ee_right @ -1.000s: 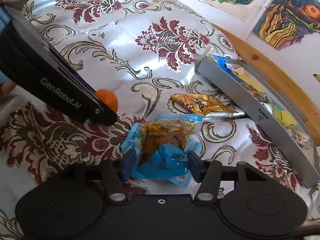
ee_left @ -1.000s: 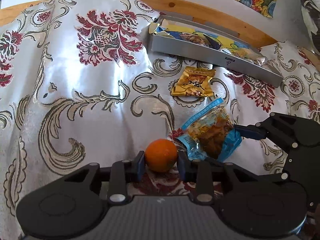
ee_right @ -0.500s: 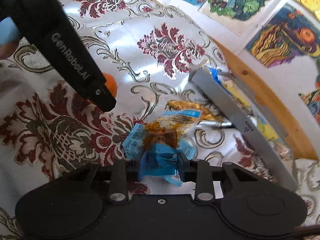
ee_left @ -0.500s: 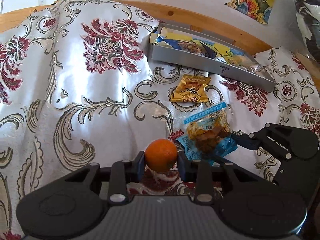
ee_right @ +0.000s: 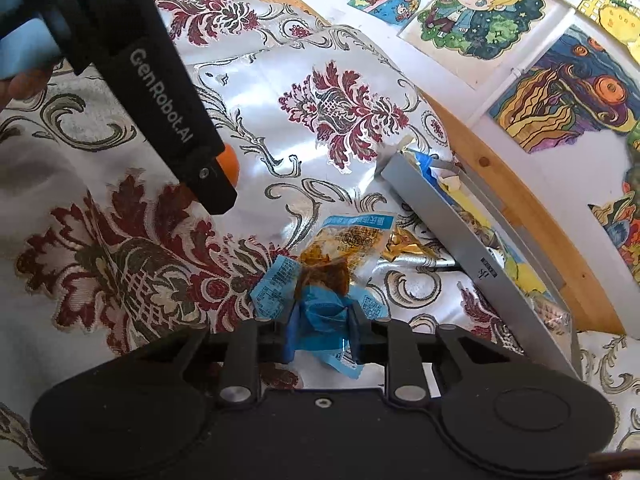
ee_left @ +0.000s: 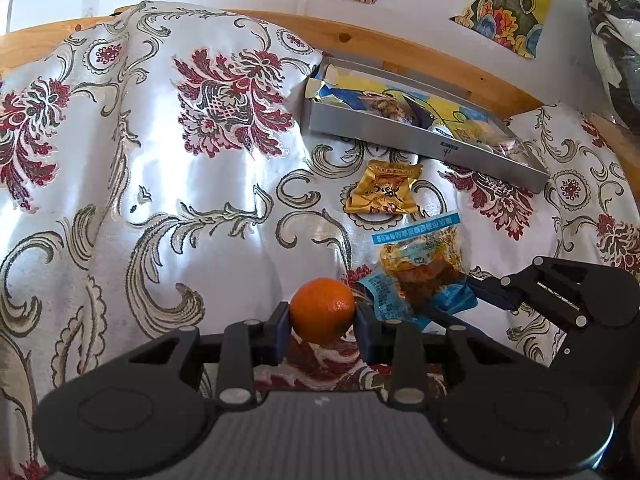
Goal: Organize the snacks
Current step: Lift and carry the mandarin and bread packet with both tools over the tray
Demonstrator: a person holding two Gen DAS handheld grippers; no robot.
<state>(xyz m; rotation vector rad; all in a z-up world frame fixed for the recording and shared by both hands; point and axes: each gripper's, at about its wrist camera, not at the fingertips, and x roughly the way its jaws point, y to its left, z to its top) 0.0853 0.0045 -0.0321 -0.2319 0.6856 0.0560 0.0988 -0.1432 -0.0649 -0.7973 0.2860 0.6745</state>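
Observation:
My left gripper [ee_left: 322,316] is shut on a small orange [ee_left: 322,310], held above the patterned cloth. My right gripper [ee_right: 322,328] is shut on the crumpled end of a blue snack packet [ee_right: 320,314] with brown pieces inside; the same blue snack packet [ee_left: 420,272] shows just right of the orange in the left wrist view, lifted off the cloth. A gold snack packet [ee_left: 382,194] lies flat beyond it. A grey tray [ee_left: 420,142] with several snack bags stands at the back right. In the right wrist view the left gripper body [ee_right: 160,92] hides most of the orange [ee_right: 229,166].
A silver floral cloth [ee_left: 180,184] covers the table. A wooden table rim [ee_left: 400,52] curves behind the tray, with drawings [ee_right: 472,16] on the wall. The cloth left of the tray is bare. A person's hand [ee_right: 24,82] shows at the far left.
My right gripper has closed on the blue packet and lifted it, crumpling its end. Both grippers have risen; the left one keeps its hold on the orange.

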